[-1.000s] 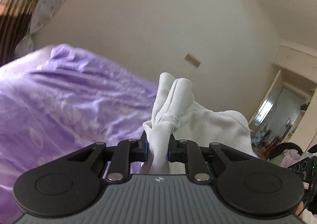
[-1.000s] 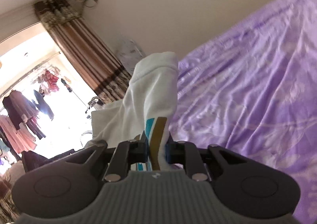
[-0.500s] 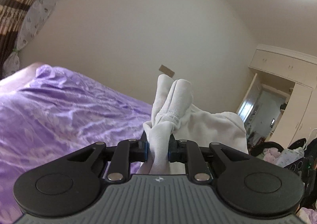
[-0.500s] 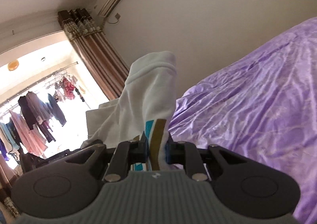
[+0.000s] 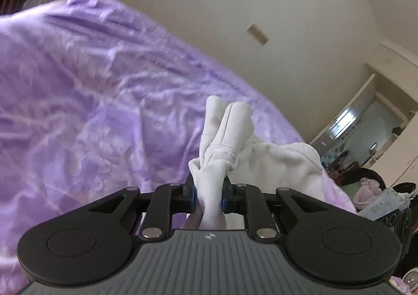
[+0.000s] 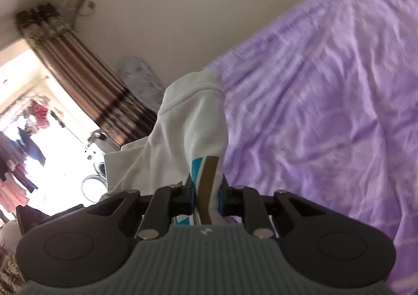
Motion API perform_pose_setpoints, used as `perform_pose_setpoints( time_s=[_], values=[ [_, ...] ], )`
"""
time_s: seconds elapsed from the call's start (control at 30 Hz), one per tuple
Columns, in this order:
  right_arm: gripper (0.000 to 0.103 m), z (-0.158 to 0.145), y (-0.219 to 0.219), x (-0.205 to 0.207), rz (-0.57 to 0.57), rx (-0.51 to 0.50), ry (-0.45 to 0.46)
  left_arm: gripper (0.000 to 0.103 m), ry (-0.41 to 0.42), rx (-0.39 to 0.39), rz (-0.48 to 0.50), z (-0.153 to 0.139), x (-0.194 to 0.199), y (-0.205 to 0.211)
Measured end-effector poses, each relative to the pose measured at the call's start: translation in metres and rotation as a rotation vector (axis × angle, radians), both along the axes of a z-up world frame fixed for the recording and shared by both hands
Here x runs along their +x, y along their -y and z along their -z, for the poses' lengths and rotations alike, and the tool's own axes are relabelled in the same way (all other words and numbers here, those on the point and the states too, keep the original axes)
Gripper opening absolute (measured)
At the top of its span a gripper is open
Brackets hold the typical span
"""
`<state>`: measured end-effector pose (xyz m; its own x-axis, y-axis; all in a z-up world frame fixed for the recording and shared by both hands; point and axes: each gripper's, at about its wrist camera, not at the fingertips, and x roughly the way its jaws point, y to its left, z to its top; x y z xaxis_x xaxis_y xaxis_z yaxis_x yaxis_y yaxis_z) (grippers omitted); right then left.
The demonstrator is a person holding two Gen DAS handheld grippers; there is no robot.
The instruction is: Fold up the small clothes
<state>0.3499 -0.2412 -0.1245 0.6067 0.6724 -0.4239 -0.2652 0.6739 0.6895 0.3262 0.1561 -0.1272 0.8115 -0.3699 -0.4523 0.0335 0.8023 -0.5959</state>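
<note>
While you hold both grippers above the purple bedsheet [image 5: 104, 101], each one pinches part of the white garment [image 5: 274, 161].

Your left gripper [image 5: 208, 197] is clamped on a bunched white fold that stands up between its jaws; your right gripper [image 6: 207, 197] grips an edge bearing a teal and brown stripe [image 6: 206, 177]. That cloth hangs over the bed, with a striped brown curtain [image 6: 86, 86] behind.

Soft white knit garment [image 5: 227, 133]; seemingly satiny purple bedspread [image 5: 91, 101].
</note>
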Motion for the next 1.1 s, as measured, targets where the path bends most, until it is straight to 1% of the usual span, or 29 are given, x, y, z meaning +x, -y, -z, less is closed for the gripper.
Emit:
perform_pose_setpoints(
  time_s=[0.1, 0.17, 0.23, 0.33, 0.4, 0.5, 0.57, 0.63, 0.67, 0.7, 0.73, 0.77, 0.83, 0.9, 1.0, 1.07, 1.1],
  values=[
    [0.012, 0.024, -0.007, 0.033, 0.003, -0.014, -0.061, 0.018, -0.074, 0.004, 0.006, 0.023, 0.030, -0.005],
    [0.012, 0.043, -0.011, 0.053, 0.001, -0.021, -0.113, 0.018, -0.115, 0.018, 0.012, 0.038, 0.043, -0.007],
    [0.012, 0.061, -0.013, 0.068, -0.001, -0.029, -0.154, 0.018, -0.151, 0.014, 0.020, 0.055, 0.055, -0.010],
    [0.012, 0.087, -0.011, 0.083, 0.004, -0.021, -0.212, 0.019, -0.197, -0.022, 0.024, 0.082, 0.067, -0.020],
    [0.012, 0.103, -0.008, 0.090, 0.017, -0.010, -0.252, 0.019, -0.213, -0.064, 0.031, 0.101, 0.071, -0.029],
    [0.012, 0.125, -0.005, 0.097, 0.030, 0.000, -0.306, 0.020, -0.209, -0.062, 0.052, 0.111, 0.072, -0.031],
    [0.011, 0.134, -0.008, 0.101, 0.037, -0.014, -0.324, 0.023, -0.211, -0.064, 0.054, 0.112, 0.072, -0.033],
    [0.013, 0.132, -0.008, 0.101, 0.038, -0.021, -0.324, 0.028, -0.209, -0.066, 0.054, 0.107, 0.067, -0.034],
    [0.016, 0.128, -0.007, 0.099, 0.041, -0.025, -0.325, 0.032, -0.210, -0.052, 0.045, 0.101, 0.064, -0.034],
    [0.018, 0.122, -0.007, 0.097, 0.049, -0.040, -0.322, 0.032, -0.213, -0.028, 0.034, 0.095, 0.059, -0.034],
    [0.025, 0.113, -0.007, 0.092, 0.059, -0.073, -0.309, 0.032, -0.214, -0.005, 0.022, 0.089, 0.056, -0.033],
    [0.029, 0.103, -0.006, 0.087, 0.069, -0.112, -0.294, 0.032, -0.210, 0.027, 0.010, 0.081, 0.048, -0.032],
    [0.032, 0.083, -0.004, 0.072, 0.087, -0.179, -0.266, 0.032, -0.214, 0.081, -0.021, 0.064, 0.031, -0.029],
    [0.032, 0.063, -0.003, 0.054, 0.094, -0.238, -0.246, 0.032, -0.226, 0.121, -0.022, 0.044, 0.010, -0.025],
    [0.031, 0.028, -0.005, 0.015, 0.039, -0.309, -0.173, 0.032, -0.227, 0.201, 0.010, 0.012, -0.021, -0.011],
    [0.023, 0.008, -0.015, -0.015, -0.004, -0.388, -0.122, 0.032, -0.211, 0.250, 0.061, -0.007, -0.041, 0.005],
    [0.022, 0.003, -0.021, -0.030, -0.027, -0.420, -0.104, 0.030, -0.213, 0.279, 0.097, -0.012, -0.048, 0.015]
  ],
)
